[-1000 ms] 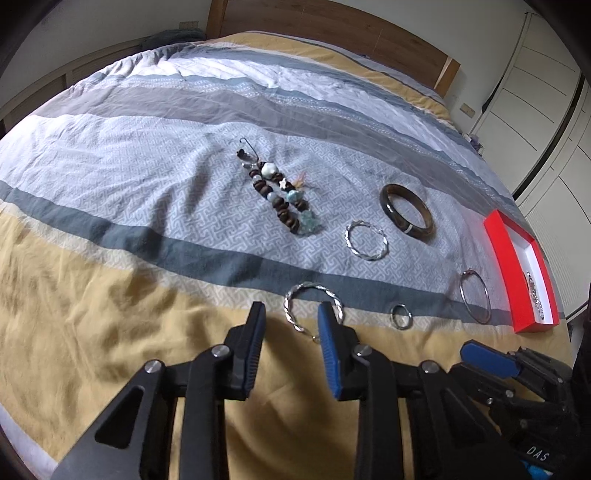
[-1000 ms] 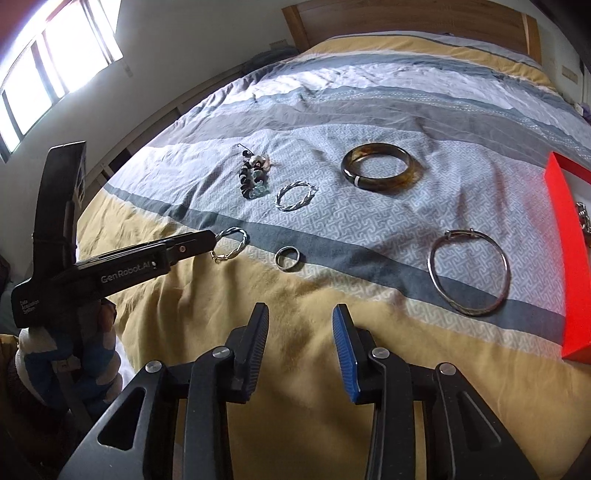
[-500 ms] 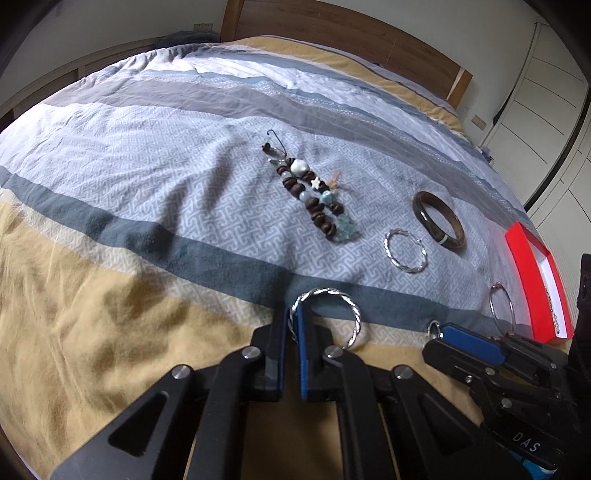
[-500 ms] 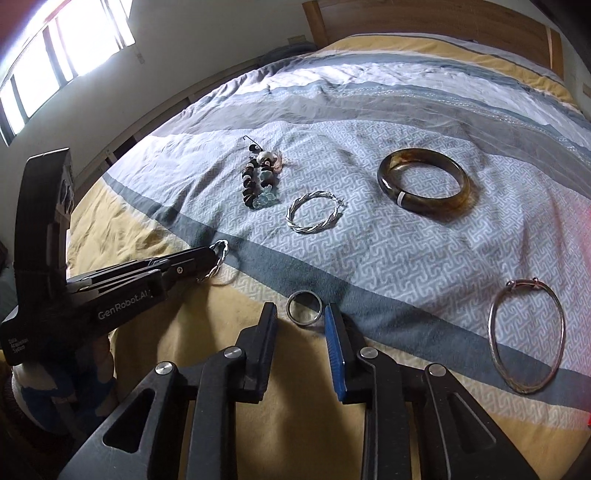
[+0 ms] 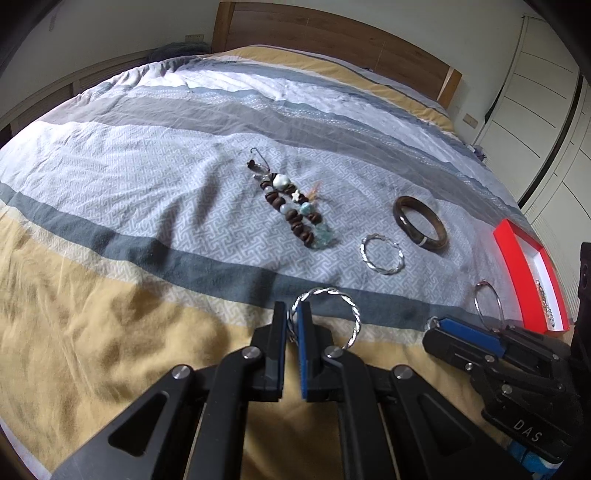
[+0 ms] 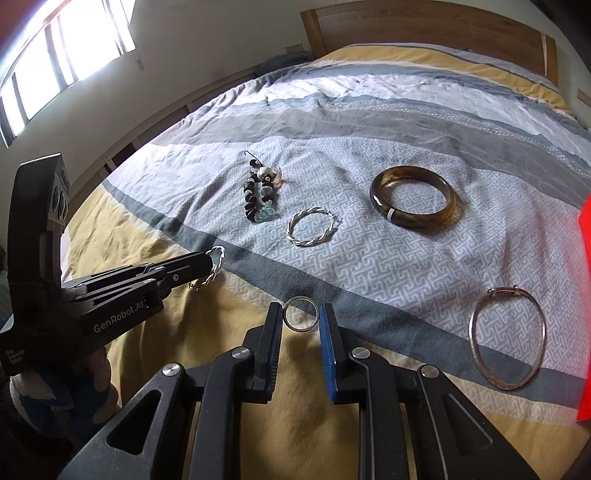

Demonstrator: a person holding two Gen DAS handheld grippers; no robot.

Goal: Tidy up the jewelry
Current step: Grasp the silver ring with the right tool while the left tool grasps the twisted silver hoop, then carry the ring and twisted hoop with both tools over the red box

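Observation:
My left gripper point(image 5: 291, 319) is shut on the left side of a twisted silver hoop point(image 5: 347, 306) at the bed's near edge; it also shows in the right wrist view point(image 6: 216, 267). My right gripper point(image 6: 301, 317) is open, with a small silver ring point(image 6: 300, 314) lying between its fingertips on the duvet. A second twisted silver hoop point(image 6: 312, 230), a brown bangle point(image 6: 413, 199), a beaded bracelet point(image 6: 258, 195) and a thin metal bangle point(image 6: 508, 349) lie on the duvet. A red jewelry box point(image 5: 532, 275) sits at the right.
The striped duvet point(image 5: 147, 184) covers the bed, with a wooden headboard point(image 5: 332, 33) at the far end. White wardrobe doors point(image 5: 546, 122) stand to the right. A window point(image 6: 55, 55) lights the left wall.
My left gripper closed on the twisted hoop and lifted its side. My right gripper moved forward and narrowed around the small ring.

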